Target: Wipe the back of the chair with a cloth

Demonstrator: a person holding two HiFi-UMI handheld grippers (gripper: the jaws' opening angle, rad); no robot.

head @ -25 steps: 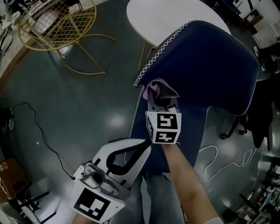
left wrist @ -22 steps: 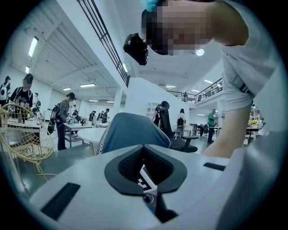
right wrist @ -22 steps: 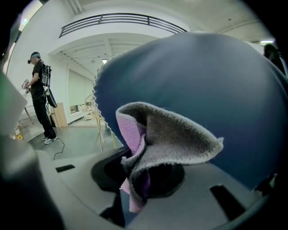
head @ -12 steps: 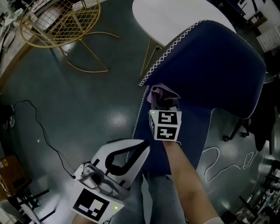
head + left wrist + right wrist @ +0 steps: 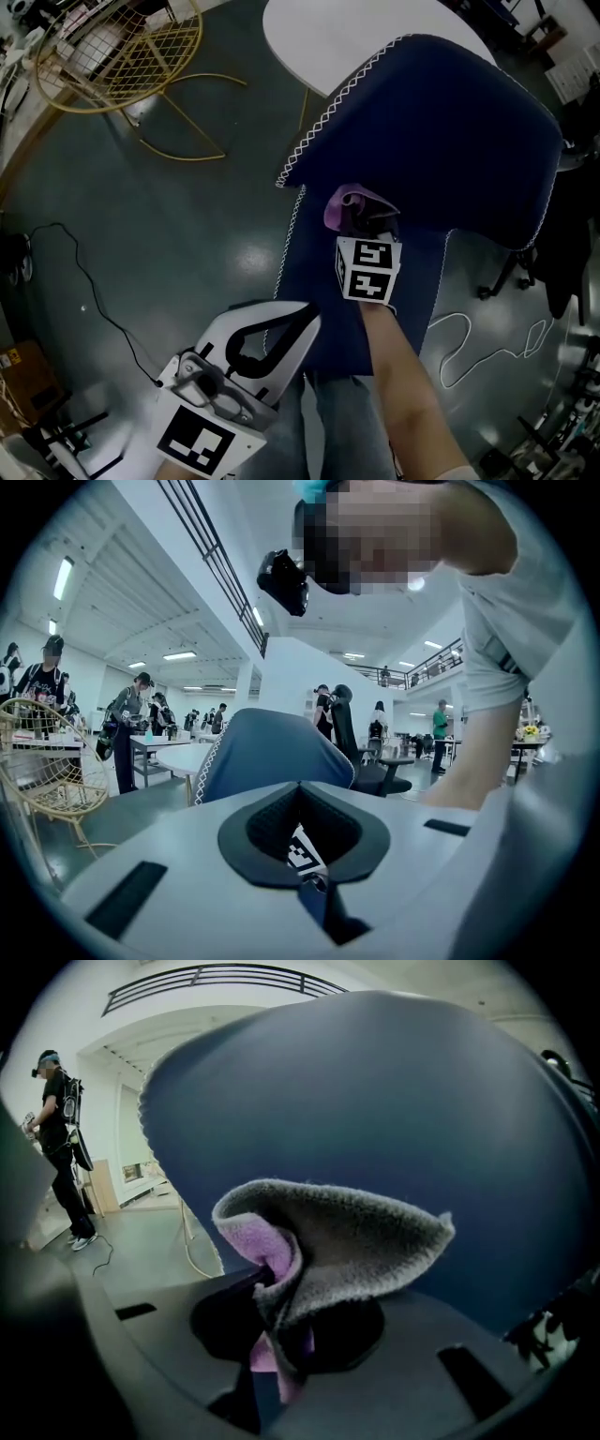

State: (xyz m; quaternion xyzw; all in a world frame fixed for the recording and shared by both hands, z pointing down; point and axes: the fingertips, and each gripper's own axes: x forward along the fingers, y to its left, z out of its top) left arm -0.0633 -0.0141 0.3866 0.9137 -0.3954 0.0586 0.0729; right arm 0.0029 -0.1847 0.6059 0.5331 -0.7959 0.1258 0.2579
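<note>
A dark blue chair (image 5: 441,122) with white zigzag stitching fills the upper right of the head view, its back (image 5: 394,1110) facing me. My right gripper (image 5: 366,225) is shut on a purple cloth (image 5: 352,208) and holds it against the lower part of the chair back. In the right gripper view the cloth (image 5: 337,1241) is folded, purple and grey, and pinched between the jaws right at the blue fabric. My left gripper (image 5: 281,323) hangs low at the bottom left, away from the chair, shut with nothing in it. The chair (image 5: 267,752) shows beyond it in the left gripper view.
A white round table (image 5: 347,37) stands behind the chair. A gold wire chair (image 5: 122,66) sits at the upper left on the dark floor. A black cable (image 5: 84,281) runs at the left, a white cable (image 5: 469,347) at the right. People stand far off (image 5: 122,724).
My right gripper has moved with the cloth a little to the right along the chair back. The left gripper has stayed in place.
</note>
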